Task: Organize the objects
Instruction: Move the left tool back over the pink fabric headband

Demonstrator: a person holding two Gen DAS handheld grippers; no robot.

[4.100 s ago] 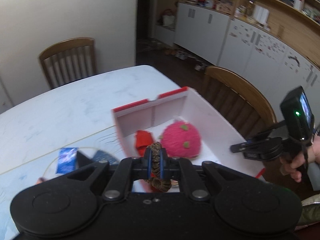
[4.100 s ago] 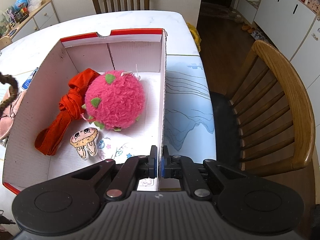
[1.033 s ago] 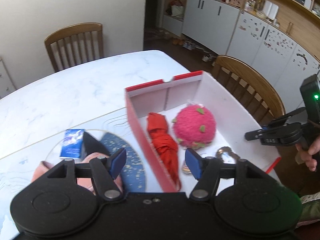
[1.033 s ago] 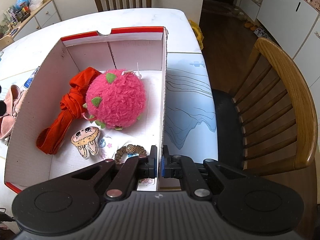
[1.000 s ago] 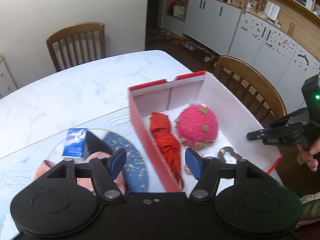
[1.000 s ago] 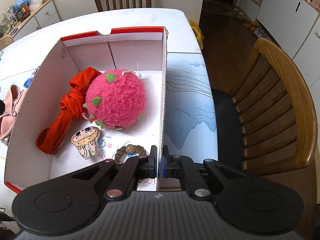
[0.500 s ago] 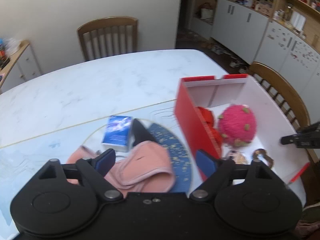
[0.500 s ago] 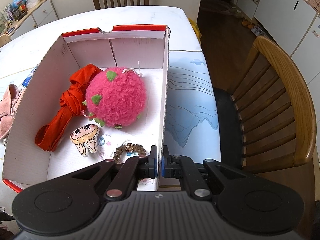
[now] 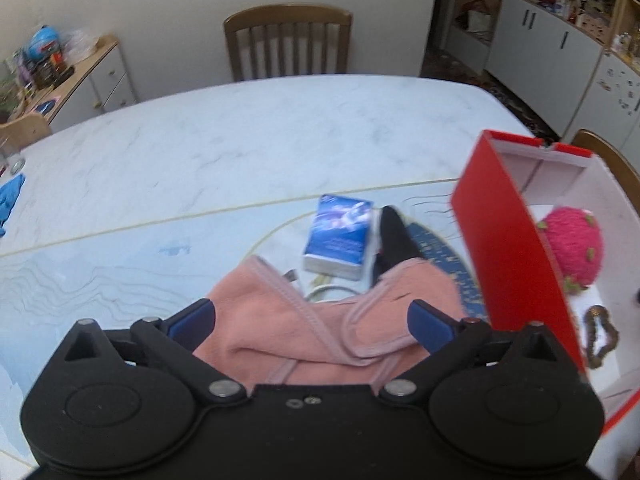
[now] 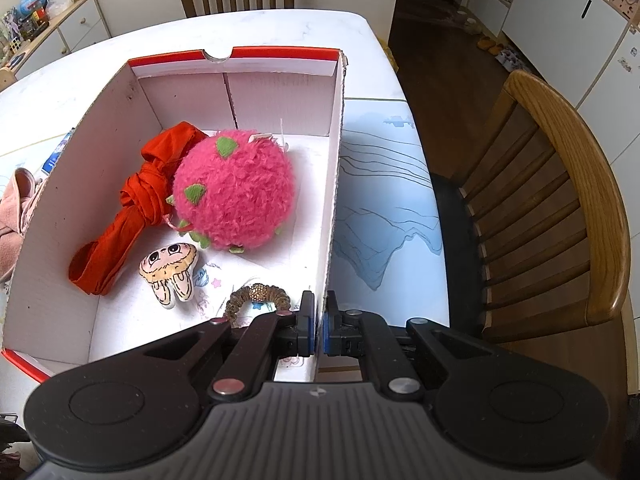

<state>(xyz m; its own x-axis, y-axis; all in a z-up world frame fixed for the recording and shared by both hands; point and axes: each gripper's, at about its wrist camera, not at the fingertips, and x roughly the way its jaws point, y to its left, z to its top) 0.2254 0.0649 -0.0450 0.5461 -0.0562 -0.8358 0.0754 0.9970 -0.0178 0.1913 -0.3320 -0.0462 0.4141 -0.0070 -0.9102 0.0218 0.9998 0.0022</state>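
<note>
A pink cloth [image 9: 280, 320] lies crumpled on the table mat, just under and between the fingers of my left gripper [image 9: 311, 318], whose jaws are opening wide and touch nothing. Behind the cloth lie a blue tissue pack [image 9: 340, 236] and a black object [image 9: 394, 236]. The red-and-white box [image 10: 276, 92] holds a pink plush ball [image 10: 236, 188], a red cloth [image 10: 128, 216], a tooth-shaped toy [image 10: 170, 272] and a brown scrunchie [image 10: 258, 294]. My right gripper [image 10: 319, 320] is shut on the box's near right wall.
A wooden chair [image 10: 560, 200] stands close to the table's right edge, and another chair [image 9: 288, 40] at the far side. A blue glove [image 9: 10, 196] lies at the table's left edge. A white cable [image 9: 324, 290] shows under the pink cloth. A sideboard [image 9: 80, 76] stands far left.
My left gripper let go of the scrunchie in the box, swung left out of the box and sank over the pink cloth, jaws spreading wider. The right gripper stayed clamped on the box wall.
</note>
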